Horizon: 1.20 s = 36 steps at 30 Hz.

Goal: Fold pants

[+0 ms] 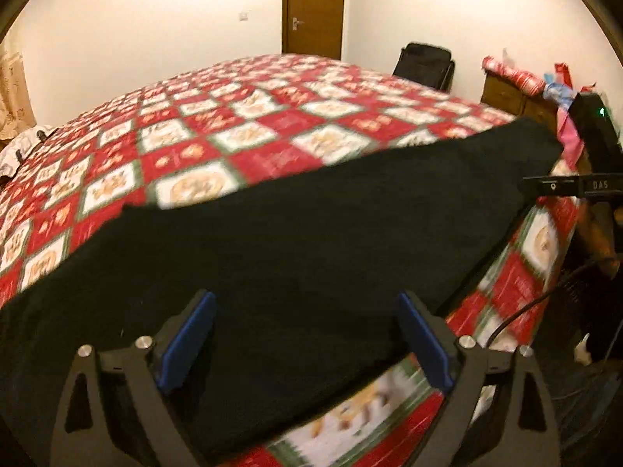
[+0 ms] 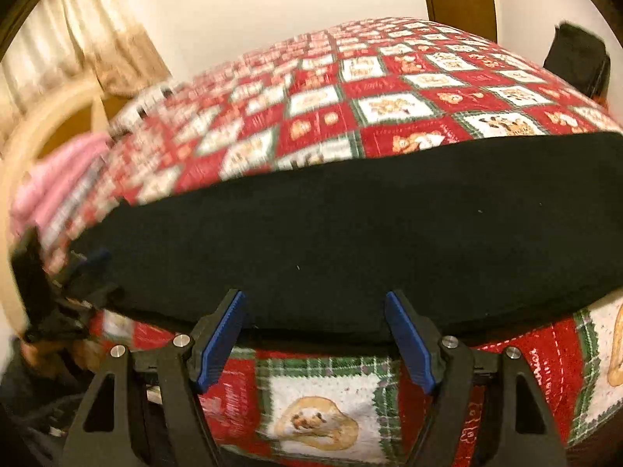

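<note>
The black pants (image 1: 296,241) lie flat as a long band along the near edge of the bed, also in the right wrist view (image 2: 370,233). My left gripper (image 1: 305,311) is open, its blue pads spread over the near edge of the cloth, holding nothing. My right gripper (image 2: 313,307) is open at the pants' near hem, empty. The right gripper shows at the far right of the left wrist view (image 1: 564,185); the left gripper shows at the far left of the right wrist view (image 2: 89,268).
The bed has a red, white and green patchwork quilt (image 1: 233,124). A brown door (image 1: 313,7), a black chair (image 1: 424,64) and a wooden dresser (image 1: 510,95) with clutter stand behind. Pink cloth (image 2: 58,179) and curtains (image 2: 97,39) lie left.
</note>
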### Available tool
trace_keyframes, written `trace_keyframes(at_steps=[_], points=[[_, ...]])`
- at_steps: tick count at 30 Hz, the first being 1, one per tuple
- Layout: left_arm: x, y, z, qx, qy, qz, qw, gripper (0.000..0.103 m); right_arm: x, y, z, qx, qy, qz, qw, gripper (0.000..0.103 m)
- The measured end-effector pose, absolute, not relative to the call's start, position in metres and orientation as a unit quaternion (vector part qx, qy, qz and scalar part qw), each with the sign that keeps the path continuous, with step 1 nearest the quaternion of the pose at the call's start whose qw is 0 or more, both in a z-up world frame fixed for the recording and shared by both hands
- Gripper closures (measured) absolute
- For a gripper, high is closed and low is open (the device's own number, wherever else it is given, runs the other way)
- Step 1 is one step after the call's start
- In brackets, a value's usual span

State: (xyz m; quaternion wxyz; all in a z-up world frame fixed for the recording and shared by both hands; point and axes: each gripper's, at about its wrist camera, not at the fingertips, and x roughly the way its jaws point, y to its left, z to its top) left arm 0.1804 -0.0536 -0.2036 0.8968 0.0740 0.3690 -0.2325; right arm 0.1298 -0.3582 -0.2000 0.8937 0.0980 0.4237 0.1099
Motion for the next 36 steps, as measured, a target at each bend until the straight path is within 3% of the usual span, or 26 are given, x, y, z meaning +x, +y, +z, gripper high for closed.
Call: trace_keyframes(at_steps=[9, 18, 36], points=[[0.206, -0.097, -0.184, 0.126, 0.355, -0.211, 0.902, 0.007, 0.107, -0.414, -0.16, 0.119, 0.348, 0.021, 0.93, 0.028], [0.222, -0.102, -0.208, 0.121, 0.403, -0.198, 0.885, 0.007, 0.079, -0.487, -0.133, 0.148, 0.275, -0.079, 0.947, 0.028], [0.209, -0.096, -0.211, 0.071, 0.405, -0.187, 0.892, 0.004, 0.059, -0.567, -0.149, 0.245, 0.27, -0.16, 0.918, 0.028]])
